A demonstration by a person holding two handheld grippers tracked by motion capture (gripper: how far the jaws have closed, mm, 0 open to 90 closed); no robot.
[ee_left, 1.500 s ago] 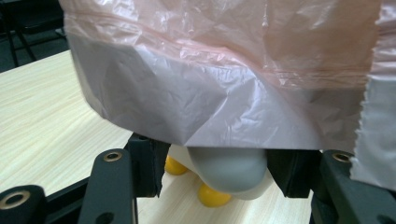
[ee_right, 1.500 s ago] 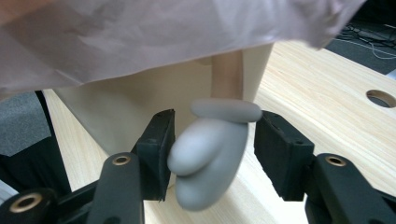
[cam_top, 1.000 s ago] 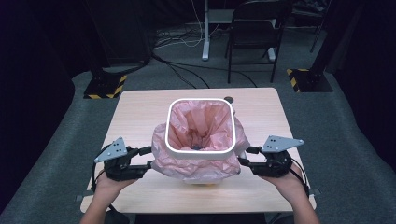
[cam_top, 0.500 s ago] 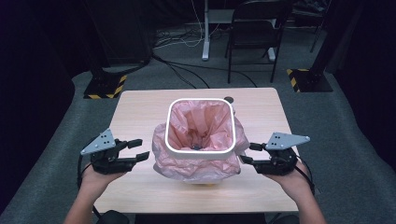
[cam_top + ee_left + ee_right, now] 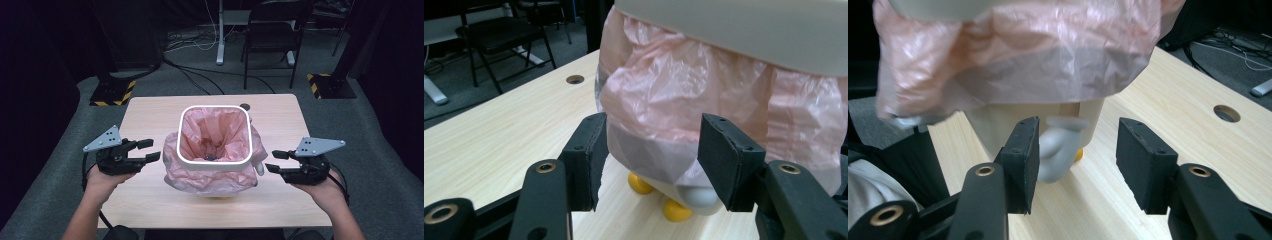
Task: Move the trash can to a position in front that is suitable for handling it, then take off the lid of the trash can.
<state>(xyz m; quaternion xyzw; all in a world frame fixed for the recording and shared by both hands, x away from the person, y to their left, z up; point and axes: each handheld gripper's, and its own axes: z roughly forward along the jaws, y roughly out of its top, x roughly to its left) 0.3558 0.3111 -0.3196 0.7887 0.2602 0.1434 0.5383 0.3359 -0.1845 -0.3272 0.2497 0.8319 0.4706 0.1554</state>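
Observation:
A white-rimmed bin (image 5: pixel 214 166) lined with a pink plastic bag (image 5: pixel 210 181) stands mid-table; a small dark thing (image 5: pixel 210 158) lies at the bag's bottom. My left gripper (image 5: pixel 153 150) hovers open just left of the bag, clear of it. In the left gripper view the bag (image 5: pixel 684 90) and the bin's yellow feet (image 5: pixel 640 185) lie beyond the open left gripper (image 5: pixel 649 160). My right gripper (image 5: pixel 271 161) is open to the bin's right; its jaws have just been closing a little with nothing between them. In the right gripper view the right gripper (image 5: pixel 1078 160) faces the bin's pale side stub (image 5: pixel 1058 145).
The wooden table (image 5: pixel 150 115) has a cable hole (image 5: pixel 244 106) behind the bin. Its front edge runs just under both forearms. A black chair (image 5: pixel 275 30) and floor cables (image 5: pixel 200 75) lie beyond the far edge.
Both grippers have lifted and drawn outward from the bag's sides, the left one farther; they touched the pink plastic a second ago and now stand apart from it. The bin has not moved.

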